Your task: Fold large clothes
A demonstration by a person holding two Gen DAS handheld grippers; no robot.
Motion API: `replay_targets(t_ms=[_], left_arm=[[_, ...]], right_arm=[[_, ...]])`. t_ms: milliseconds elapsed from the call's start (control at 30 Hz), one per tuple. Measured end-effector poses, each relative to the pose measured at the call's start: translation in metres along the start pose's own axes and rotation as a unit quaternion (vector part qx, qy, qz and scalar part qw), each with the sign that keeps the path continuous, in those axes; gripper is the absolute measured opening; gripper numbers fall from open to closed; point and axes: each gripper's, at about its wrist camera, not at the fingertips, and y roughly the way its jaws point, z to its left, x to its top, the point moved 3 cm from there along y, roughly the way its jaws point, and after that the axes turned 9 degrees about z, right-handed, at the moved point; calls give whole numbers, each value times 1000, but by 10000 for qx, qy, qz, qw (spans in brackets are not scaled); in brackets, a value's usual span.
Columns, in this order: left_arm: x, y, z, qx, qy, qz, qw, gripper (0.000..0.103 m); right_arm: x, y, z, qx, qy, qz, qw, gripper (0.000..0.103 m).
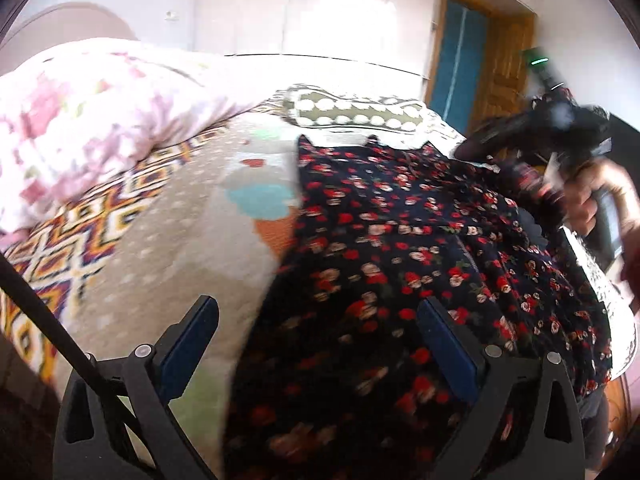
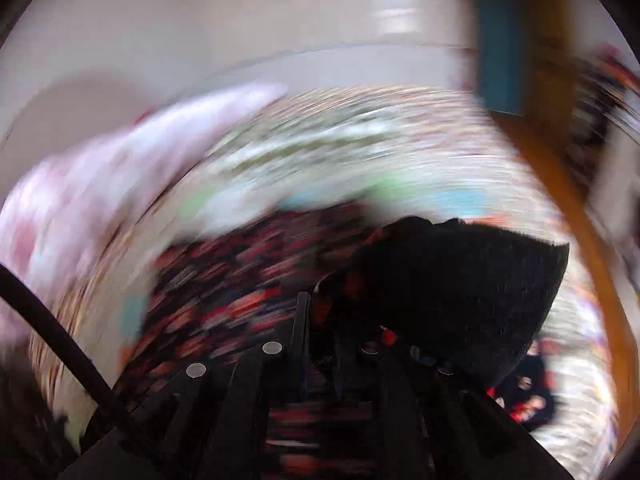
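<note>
A bed (image 1: pixel 168 240) with a patterned cover filled the room below a white wall, a pink floral quilt (image 1: pixel 80 120) heaped at ten o'clock. The dark floral dress (image 1: pixel 400 240) lay spread on the bed from centre toward four o'clock. The left gripper (image 1: pixel 316 344) hovered above the dress's near edge, fingers wide apart and empty. At two o'clock, the right gripper (image 2: pixel 320 312) had its fingers pressed together on a fold of the dress, though the right wrist view was heavily blurred.
</note>
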Motion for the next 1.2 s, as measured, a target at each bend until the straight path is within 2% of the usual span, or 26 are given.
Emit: replay_targets(t_ms=[67, 100, 167, 233, 300, 367, 500, 667, 900, 933, 1000, 1033, 1067, 1133, 1200], left_arm=[[-5, -7, 17, 1, -181, 39, 9998, 100], [-9, -10, 24, 2, -250, 54, 9997, 100], [-12, -14, 38, 3, -343, 69, 9994, 100], [-13, -16, 45, 10, -370, 53, 9993, 100], [-8, -14, 46, -19, -364, 41, 9993, 100], [0, -7, 40, -101, -334, 60, 9994, 100], [24, 13, 17, -256, -151, 201, 9994, 100], [66, 59, -13, -282, 122, 419, 9987, 100], [120, 134, -27, -757, -321, 1042, 9912, 100], [128, 144, -27, -817, -439, 1105, 9895, 96], [137, 163, -29, -754, -570, 1307, 9869, 52], [140, 173, -29, -640, -605, 1519, 9845, 8], [141, 180, -27, -607, -716, 1708, 9808, 10], [144, 177, -25, -635, -758, 1544, 9830, 10], [146, 169, -28, -509, -561, 1374, 9876, 10]], right_arm=[[-15, 49, 71, 410, -914, 745, 9922, 16], [-25, 66, 96, 403, -1292, 1008, 9857, 19], [-47, 80, 130, 286, -1866, 1209, 9746, 25], [-60, 77, 141, 351, -2028, 1185, 9714, 47], [-65, 64, 124, 492, -1751, 1095, 9772, 54], [-72, 43, 93, 550, -1258, 954, 9859, 55], [-79, 19, 20, 276, -306, 689, 9968, 57], [-99, -10, -62, 65, 684, 357, 9970, 61], [-129, -31, -120, 28, 1442, -31, 9895, 68], [-130, -33, -125, 10, 1504, -62, 9886, 68], [-130, -34, -135, -36, 1637, -77, 9865, 68], [-130, -33, -139, -46, 1669, -69, 9859, 68], [-130, -32, -142, -45, 1694, -67, 9855, 68], [-128, -30, -140, -33, 1657, -97, 9861, 68], [-123, -31, -131, 13, 1523, -181, 9882, 68]])
